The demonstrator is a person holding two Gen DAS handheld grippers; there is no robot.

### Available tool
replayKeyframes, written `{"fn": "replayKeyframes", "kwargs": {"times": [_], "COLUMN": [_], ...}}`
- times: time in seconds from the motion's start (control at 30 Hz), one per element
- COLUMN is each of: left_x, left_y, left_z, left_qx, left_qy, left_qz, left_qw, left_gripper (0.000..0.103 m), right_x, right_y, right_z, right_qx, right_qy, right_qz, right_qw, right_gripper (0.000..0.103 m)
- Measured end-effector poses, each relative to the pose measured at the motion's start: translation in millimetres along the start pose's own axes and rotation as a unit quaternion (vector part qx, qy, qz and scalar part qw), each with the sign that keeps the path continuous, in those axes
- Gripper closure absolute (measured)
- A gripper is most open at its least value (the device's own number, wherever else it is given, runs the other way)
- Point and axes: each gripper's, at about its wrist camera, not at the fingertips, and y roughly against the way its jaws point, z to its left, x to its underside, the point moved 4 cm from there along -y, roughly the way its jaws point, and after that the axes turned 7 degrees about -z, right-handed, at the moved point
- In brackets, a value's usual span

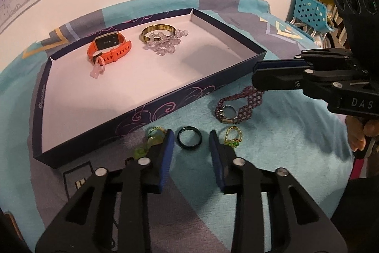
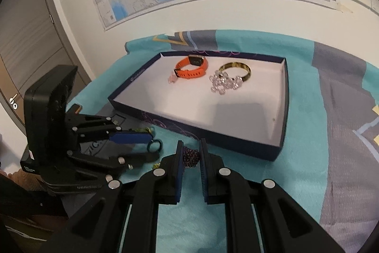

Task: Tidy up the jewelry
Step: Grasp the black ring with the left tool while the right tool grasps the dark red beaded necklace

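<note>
Purple bead bracelet (image 1: 239,102) next, for the box (image 1: 151,108).
My right hand-held gripper (image 2: 191,155) sits apart around it; my left hand-held gripper (image 1: 191,148) sits apart around the dark ring (image 1: 190,137).

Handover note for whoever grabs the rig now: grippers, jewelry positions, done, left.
Left gripper: open, straddling the dark ring on the cloth, not gripping.
Right gripper: open around the purple beaded bracelet, not clamped.
Done, in the box: orange watch, gold bangle, clear bead bracelet.
Left on the cloth: dark ring, purple beaded bracelet, green-stone ring, green bead piece.
</note>
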Motion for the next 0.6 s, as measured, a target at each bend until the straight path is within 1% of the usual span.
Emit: {"fn": "replayKeyframes", "kwargs": {"times": [0.03, 0.17, 0.37, 0.6], "left_x": [-0.2, 0.0, 2.6, 0.6], "left_y": [0.0, 1.2, 8.1, 24.5], "left_z": [0.5, 1.2, -0.1, 0.4], "left_qx": [-0.003, -0.004, 0.002, 0.011], "left_qy": [0.000, 0.004, 0.010, 0.013], "left_qz": [0.000, 0.001, -0.004, -0.022], "left_qw": [1.0000, 1.0000, 0.9999, 0.9996], "left_gripper": [0.080, 0.080, 0.080, 0.081], "right_x": [2.2, 6.5, -1.7, -14.9], "right_y": [-0.3, -0.2, 3.9, 8.4], "right_z": [-0.7, -2.3, 4.0, 12.1], "right_qx": [0.000, 0.002, -0.011, -0.023], "right_qy": [-0.001, -0.004, -0.005, 0.001], "right_qz": [0.004, 0.006, -0.013, -0.031], "right_qw": [1.000, 1.000, 1.000, 0.999], "right_gripper": [0.092, 0.092, 0.092, 0.092]}}
